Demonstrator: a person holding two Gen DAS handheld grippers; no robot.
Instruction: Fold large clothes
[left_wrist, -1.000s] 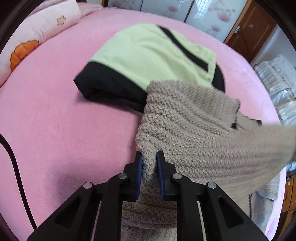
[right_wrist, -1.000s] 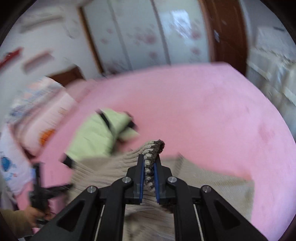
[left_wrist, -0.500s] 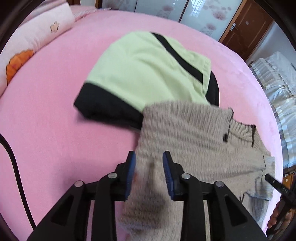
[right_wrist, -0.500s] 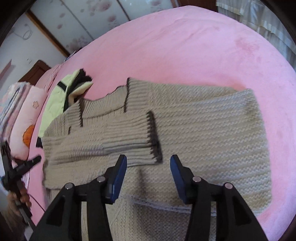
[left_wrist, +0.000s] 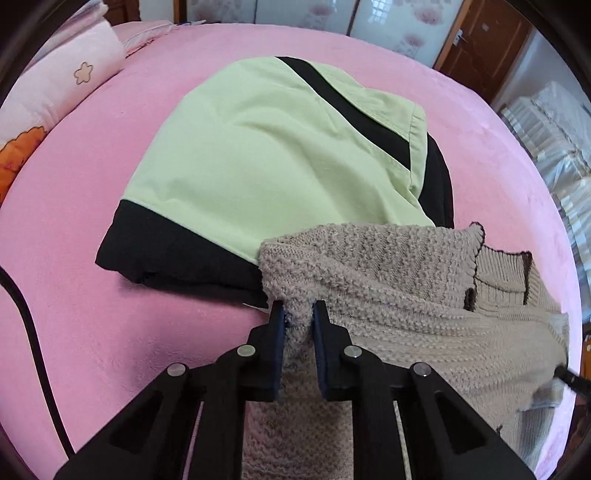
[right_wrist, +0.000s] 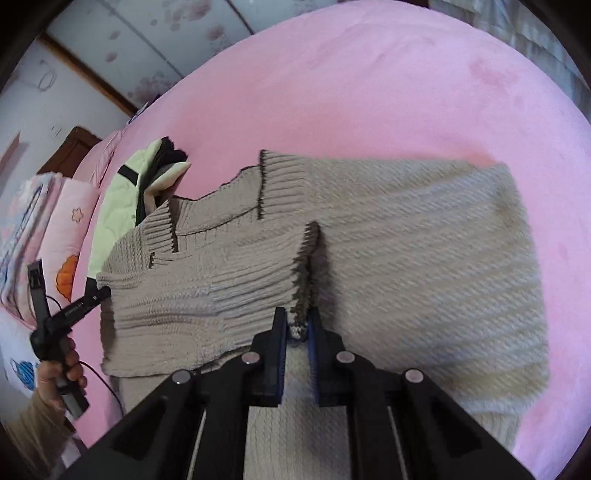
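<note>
A beige knitted sweater (right_wrist: 406, 236) with dark trim lies spread on the pink bed, one sleeve folded across its body. My left gripper (left_wrist: 298, 312) is shut on the sweater's left edge (left_wrist: 369, 280), near the shoulder; it also shows in the right wrist view (right_wrist: 94, 295). My right gripper (right_wrist: 297, 319) is shut on the dark-trimmed cuff end of the folded sleeve (right_wrist: 304, 280), just above the sweater's body.
A folded light-green and black garment (left_wrist: 280, 155) lies on the pink bed (left_wrist: 92, 314) just behind the sweater's left corner; it also shows in the right wrist view (right_wrist: 125, 192). A pink patterned quilt (left_wrist: 55, 88) is at the far left. A black cable (left_wrist: 33, 332) runs along the left.
Both grippers let go of the sweater half a second ago with jaws open, and have now shut on it again: left on the edge, right on the sleeve cuff.
</note>
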